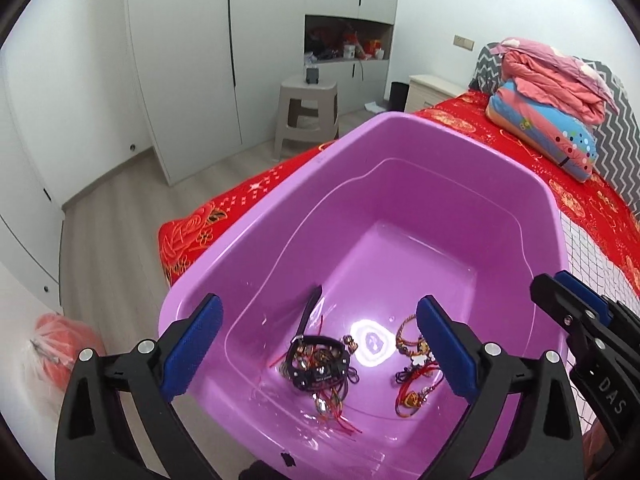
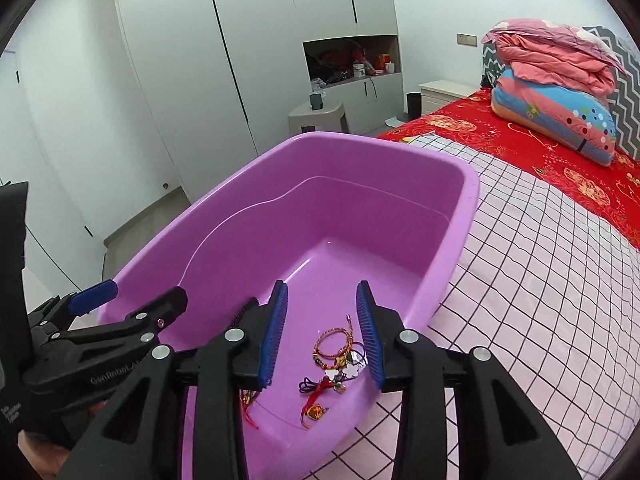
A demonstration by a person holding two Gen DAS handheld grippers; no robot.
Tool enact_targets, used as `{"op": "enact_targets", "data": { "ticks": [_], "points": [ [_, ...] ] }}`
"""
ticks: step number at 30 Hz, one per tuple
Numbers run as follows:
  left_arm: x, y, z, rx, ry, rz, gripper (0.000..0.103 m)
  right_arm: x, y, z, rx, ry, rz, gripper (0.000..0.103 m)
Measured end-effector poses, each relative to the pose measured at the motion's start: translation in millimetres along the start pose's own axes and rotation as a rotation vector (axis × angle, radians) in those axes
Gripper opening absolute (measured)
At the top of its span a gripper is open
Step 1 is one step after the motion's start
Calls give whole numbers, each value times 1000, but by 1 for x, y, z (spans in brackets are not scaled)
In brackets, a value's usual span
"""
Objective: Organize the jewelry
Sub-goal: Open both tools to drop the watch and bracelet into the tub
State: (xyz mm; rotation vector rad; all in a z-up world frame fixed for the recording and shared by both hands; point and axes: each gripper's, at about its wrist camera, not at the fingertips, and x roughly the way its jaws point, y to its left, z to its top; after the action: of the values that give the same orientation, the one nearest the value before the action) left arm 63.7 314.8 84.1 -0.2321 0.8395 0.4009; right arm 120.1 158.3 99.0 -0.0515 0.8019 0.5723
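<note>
A purple plastic tub (image 1: pixel 256 248) (image 2: pixel 400 172) sits on the bed. On its floor lie two heaps of jewelry: a dark tangle of bands, beads and red cords (image 1: pixel 320 368) and a cluster of braided bracelets with charms (image 1: pixel 412 360) (image 2: pixel 336 364). My left gripper (image 1: pixel 320 348) hangs over the near end of the tub with its jaws wide apart and nothing between the pads. My right gripper (image 2: pixel 324 340) hovers above the bracelet cluster, jaws partly apart and empty; in the left wrist view it shows at the right edge (image 1: pixel 568 308).
The tub rests on a checked sheet (image 2: pixel 540 280) over a red bedspread (image 1: pixel 560 168). Folded pink and blue quilts (image 2: pixel 552 92) lie at the head of the bed. A grey stool (image 1: pixel 308 116) and white wardrobes stand beyond, with an orange bag (image 1: pixel 60 344) on the floor.
</note>
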Motion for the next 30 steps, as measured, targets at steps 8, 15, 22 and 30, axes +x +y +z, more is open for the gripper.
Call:
{"op": "enact_targets", "data": {
  "ticks": [8,15,22,30],
  "points": [
    [-7,-9,-2,12,7,34,96,-9,-6,-2,18,-3,-3,41],
    [-13,-12,-5,8,16,56,97,-16,-11,-4,43,11,-10,50],
    [-22,-17,-10,18,4,61,97,-25,-14,-10,52,20,-25,54],
    [-29,-23,-14,30,3,58,97,-28,-20,-16,71,28,-31,55]
  ]
}}
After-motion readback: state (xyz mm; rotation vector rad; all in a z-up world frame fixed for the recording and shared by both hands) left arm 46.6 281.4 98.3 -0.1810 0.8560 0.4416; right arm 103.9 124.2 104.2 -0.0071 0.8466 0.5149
